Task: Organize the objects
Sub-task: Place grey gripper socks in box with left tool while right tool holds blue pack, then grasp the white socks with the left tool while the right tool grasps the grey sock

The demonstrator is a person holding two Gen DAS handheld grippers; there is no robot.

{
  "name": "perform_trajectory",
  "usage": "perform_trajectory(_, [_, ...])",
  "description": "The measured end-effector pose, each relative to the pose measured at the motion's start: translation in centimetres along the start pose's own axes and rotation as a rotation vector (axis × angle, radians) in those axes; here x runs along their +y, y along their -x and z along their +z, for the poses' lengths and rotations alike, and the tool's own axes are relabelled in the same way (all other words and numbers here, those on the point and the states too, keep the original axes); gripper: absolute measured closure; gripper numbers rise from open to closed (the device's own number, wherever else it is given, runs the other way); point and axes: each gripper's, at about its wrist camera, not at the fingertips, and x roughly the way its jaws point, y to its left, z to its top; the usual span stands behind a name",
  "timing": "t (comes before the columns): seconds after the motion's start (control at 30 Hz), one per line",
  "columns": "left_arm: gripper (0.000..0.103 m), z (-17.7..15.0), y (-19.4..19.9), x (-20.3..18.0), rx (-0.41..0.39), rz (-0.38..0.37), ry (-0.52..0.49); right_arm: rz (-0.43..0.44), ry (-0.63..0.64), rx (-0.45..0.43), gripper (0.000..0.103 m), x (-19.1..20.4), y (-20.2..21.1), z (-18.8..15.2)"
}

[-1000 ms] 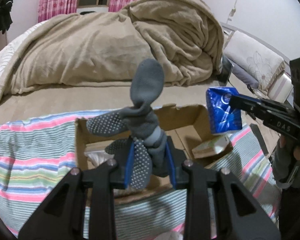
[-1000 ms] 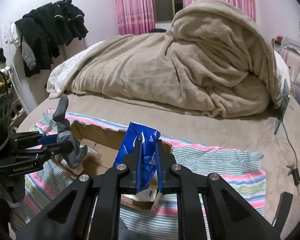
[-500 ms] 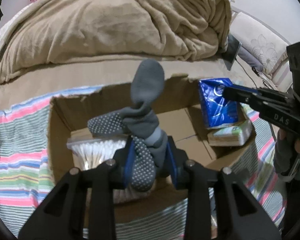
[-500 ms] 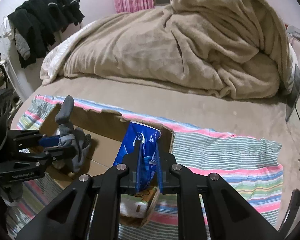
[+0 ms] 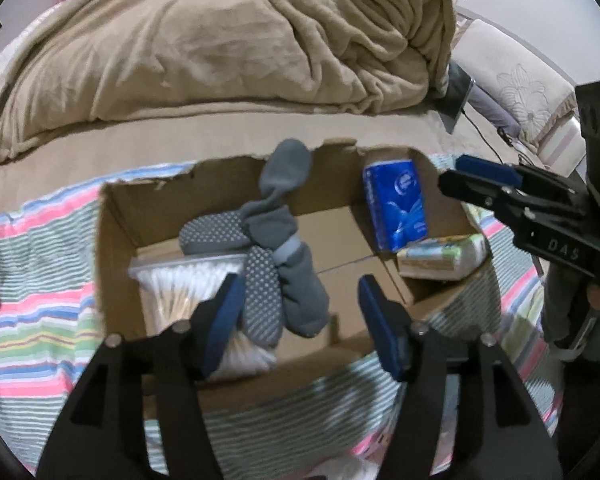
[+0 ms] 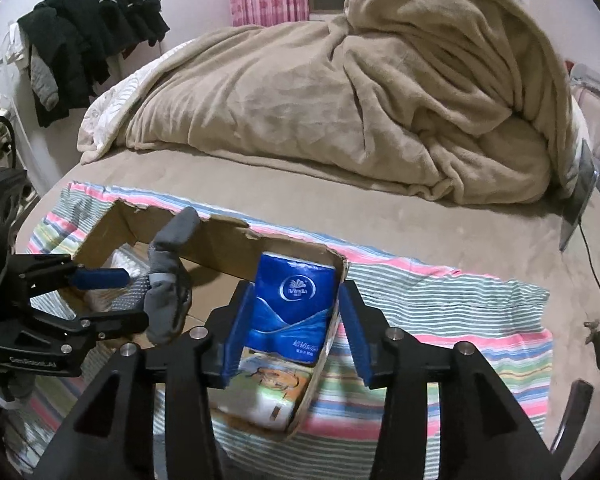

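Cardboard box point(image 5: 115, 216) sat open on the striped cloth point(image 5: 31, 288) at the near end of the bed, with the heaped beige blanket point(image 5: 203, 48) far behind it. Inside at the right, a pale tissue pack point(image 5: 440, 258) lay flat, and the blue tissue pack point(image 6: 295, 304) stood on it against the right wall. At the left lay a clear bag of cotton swabs point(image 5: 171, 284), with the knotted grey socks point(image 5: 279, 256) draped over its edge. The right gripper point(image 6: 295, 332) was opening — the blue pack stood between its pads, apparently no longer pressed. The left gripper point(image 5: 300, 312) was opening too, the socks against its left pad only. As I judged it, the blue pack, upright and narrow-based, could topple if a pad brushed it on withdrawal — and the socks could snag on the left pad and lift out.
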Motion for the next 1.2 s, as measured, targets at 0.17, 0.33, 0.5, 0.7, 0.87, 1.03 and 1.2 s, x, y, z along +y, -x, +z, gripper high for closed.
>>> perform_trajectory(0.17, [0.03,-0.5,3.1,-0.1,-0.058,0.006,0.008,-0.02,-0.002,-0.013,0.056,0.4,1.8,-0.4])
perform_trajectory(0.33, [0.029,-1.4,6.1,-0.2,-0.113,0.022,0.014,-0.039,0.006,-0.052,0.038,1.6,4.6,-1.2])
perform_trajectory(0.5, [0.028,-2.9,8.9,-0.3,-0.159,0.036,0.027,-0.036,0.002,-0.089,0.036,2.7,7.4,-1.9])
perform_trajectory(0.7, [0.017,-5.6,11.6,-0.5,-0.2,0.03,0.07,-0.024,0.01,-0.114,0.035,4.1,9.8,-3.2])
perform_trajectory(0.87, [0.017,-7.9,12.6,-0.8,-0.207,0.041,0.101,-0.019,0.016,-0.11,0.035,4.9,10.8,-4.5])
perform_trajectory(1.03, [0.017,-9.6,13.0,-1.1,-0.212,0.061,0.127,0.003,0.003,-0.091,0.035,5.0,10.8,-6.0])
perform_trajectory(1.2, [0.017,-10.7,12.2,-1.3,-0.196,0.075,0.145,0.014,0.0,-0.052,0.035,5.2,9.6,-7.3])
